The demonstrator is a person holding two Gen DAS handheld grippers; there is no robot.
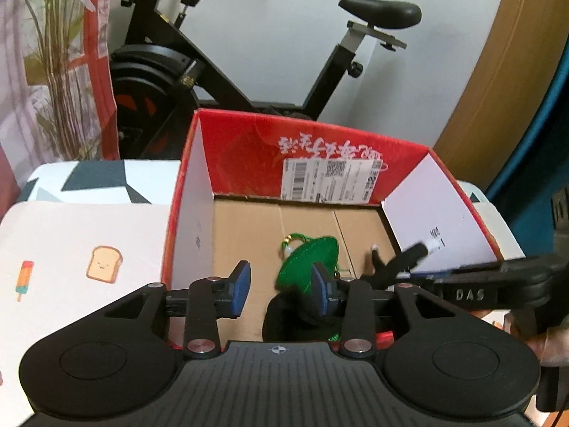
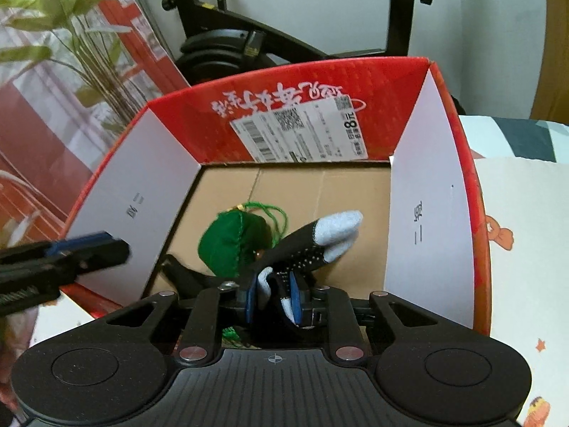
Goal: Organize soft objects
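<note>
The cardboard box (image 2: 426,192) stands open on the table (image 1: 71,242), the exercise bike (image 1: 220,71) behind it at 12 o'clock and a plant (image 1: 57,53) at 10 o'clock. In the box lie a stuffed pouch (image 2: 227,242) and a glove (image 2: 313,245) — glove at the pouch's 3 o'clock, touching it. A shipping label (image 2: 302,131) sits on the far wall.

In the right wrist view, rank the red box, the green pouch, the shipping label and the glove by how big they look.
1. red box
2. shipping label
3. glove and green pouch: they look alike, and the glove is partly hidden in the right gripper, so unranked.
</note>
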